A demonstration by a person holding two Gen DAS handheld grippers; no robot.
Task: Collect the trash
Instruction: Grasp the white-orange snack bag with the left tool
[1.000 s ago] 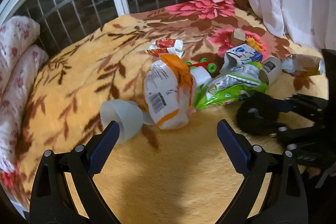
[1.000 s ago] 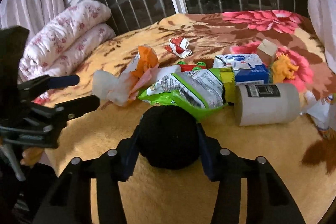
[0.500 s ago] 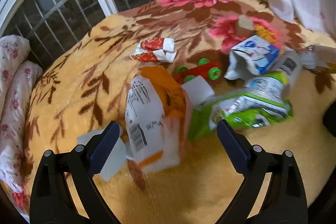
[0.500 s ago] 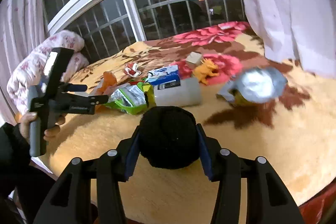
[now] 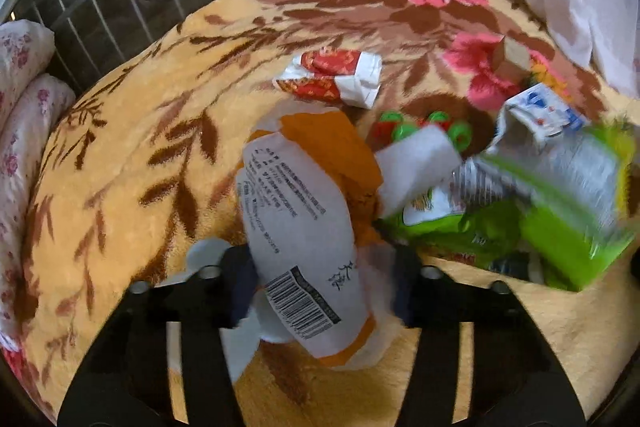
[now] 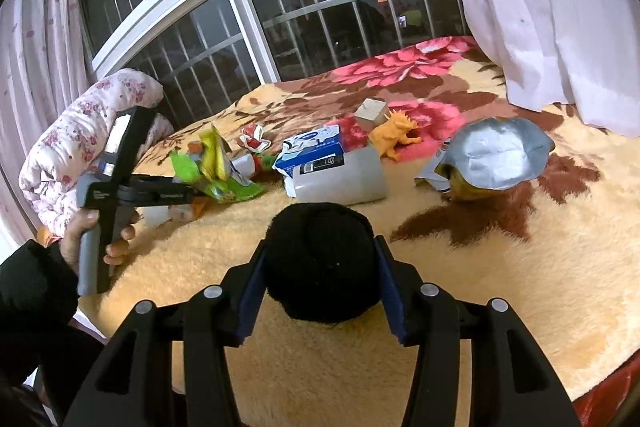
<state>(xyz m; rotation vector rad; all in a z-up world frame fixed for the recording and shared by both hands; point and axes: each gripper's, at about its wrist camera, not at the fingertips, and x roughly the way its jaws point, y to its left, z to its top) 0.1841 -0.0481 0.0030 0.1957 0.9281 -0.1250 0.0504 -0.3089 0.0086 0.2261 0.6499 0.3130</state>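
Observation:
An orange and white snack bag with a barcode lies on the flowered blanket. My left gripper straddles the bag's near end, its jaws closing, and both pads touch the bag's sides. A white plastic cup sits behind the left finger. In the right wrist view a hand holds the left gripper low beside the trash pile. My right gripper is shut on a black fuzzy ball, held above the blanket's near part.
The pile holds a green snack bag, a red and white wrapper, a blue and white carton, a clear plastic jar, an orange dinosaur toy and a small box. A silver foil bag lies right. Rolled quilt left, curtain right.
The left gripper moved forward and down over the orange and white bag and its jaws narrowed onto it. The right gripper drew back from the pile with the black ball, then held still.

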